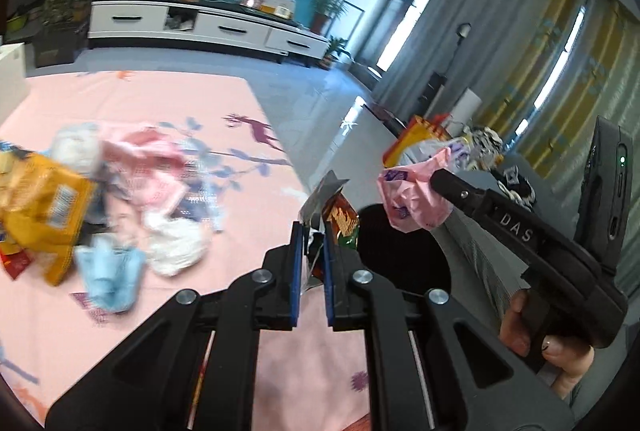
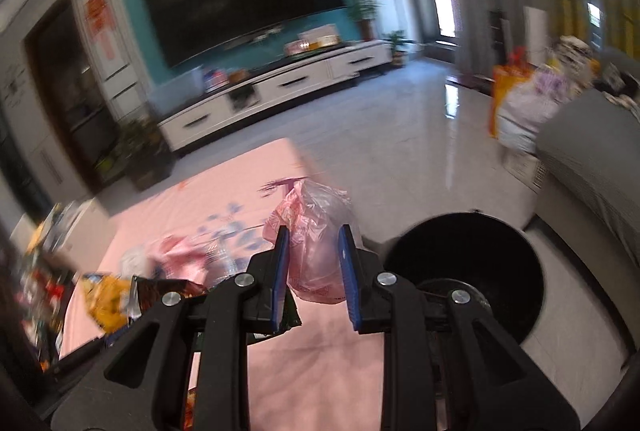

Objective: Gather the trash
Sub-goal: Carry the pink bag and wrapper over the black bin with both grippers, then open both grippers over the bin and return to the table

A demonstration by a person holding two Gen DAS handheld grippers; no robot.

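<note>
Pinched nearly shut on a crinkled foil snack wrapper (image 1: 336, 219), the left tongs (image 1: 312, 243) are held beside the black bin (image 2: 464, 271) at the edge of the pink-clothed table (image 1: 160, 103), evidently so the wrapper can be dropped in. A crumpled, translucent pink plastic bag (image 2: 316, 251) is clamped in the right tongs (image 2: 314, 271) just beside that bin, while more wrappers and tissues (image 1: 100, 199) are left heaped on the table.

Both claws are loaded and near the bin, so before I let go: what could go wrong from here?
1. The left claw pinches only the torn edge of the snack wrapper; it might slip out before reaching the black bin.
2. The pink plastic bag in the right claw is light and could drift onto the pink tablecloth.
3. The two claws are close and may collide.
</note>
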